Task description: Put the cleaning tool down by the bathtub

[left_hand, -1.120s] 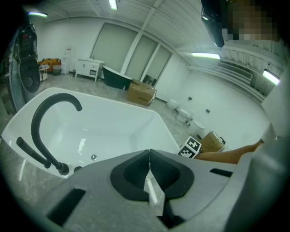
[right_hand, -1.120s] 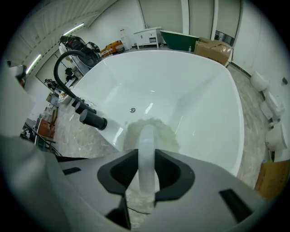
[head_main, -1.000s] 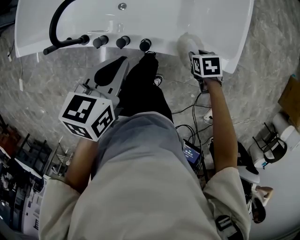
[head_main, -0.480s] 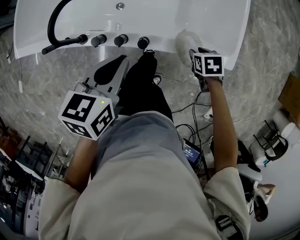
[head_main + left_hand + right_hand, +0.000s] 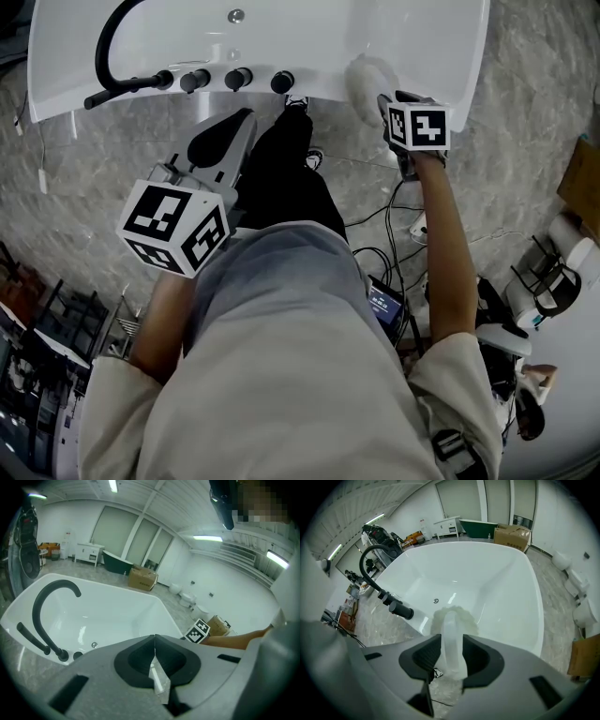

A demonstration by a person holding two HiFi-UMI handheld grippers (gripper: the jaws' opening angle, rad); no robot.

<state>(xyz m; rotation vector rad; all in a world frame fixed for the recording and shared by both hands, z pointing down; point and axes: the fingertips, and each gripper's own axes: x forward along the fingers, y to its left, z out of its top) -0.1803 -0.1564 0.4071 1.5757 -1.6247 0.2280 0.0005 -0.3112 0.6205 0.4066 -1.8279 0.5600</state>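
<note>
Right now, clamping nothing with the right tongs point(image 5: 452, 644): just been opening, now at their widest, with the pale handle of the cleaning tool point(image 5: 451, 623) standing between the pads. From the head view, puts the tool's fluffy head at the near rim of the bathtub point(image 5: 450, 56), close to its right corner and well apart from the black knobs point(image 5: 239, 80) and curved spout point(image 5: 111, 42) at the left. Shows open grey floor point(image 5: 530, 141) to the right of that corner, and loose cables point(image 5: 394, 220) nearer the person's legs. Has the left tongs point(image 5: 154, 644) pressed together and empty, short of the rim, above the floor. Only in the gripper views: a cardboard box point(image 5: 513, 535) beyond the tub's far end.
</note>
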